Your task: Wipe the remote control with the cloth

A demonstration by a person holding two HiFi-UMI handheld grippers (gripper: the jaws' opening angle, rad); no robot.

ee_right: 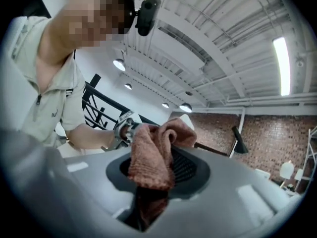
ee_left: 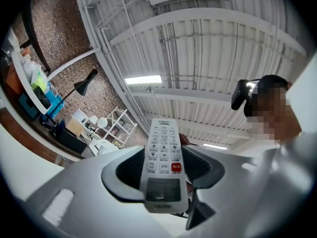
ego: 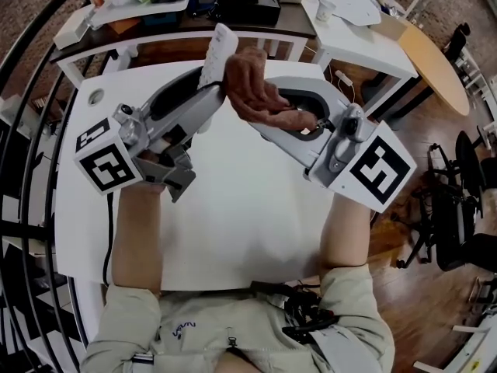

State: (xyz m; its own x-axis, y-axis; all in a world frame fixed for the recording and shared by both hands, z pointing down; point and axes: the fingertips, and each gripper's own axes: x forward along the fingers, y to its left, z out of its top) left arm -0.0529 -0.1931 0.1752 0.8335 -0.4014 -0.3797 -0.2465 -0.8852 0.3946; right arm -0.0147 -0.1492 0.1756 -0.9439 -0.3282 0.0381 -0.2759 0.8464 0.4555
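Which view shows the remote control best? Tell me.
Left gripper view: the remote control faces the camera, front plainly shown. Head view shows only its white end; in the right gripper view the cloth blocks it.

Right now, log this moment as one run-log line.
left gripper: shut on remote control | right gripper: shut on cloth | cloth against remote control

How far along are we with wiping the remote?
Done: left gripper grips the remote control, right gripper grips the cloth, both above the table. In hand: cloth is against the remote's upper part. Left: finishing the wipe; coverage unclear.
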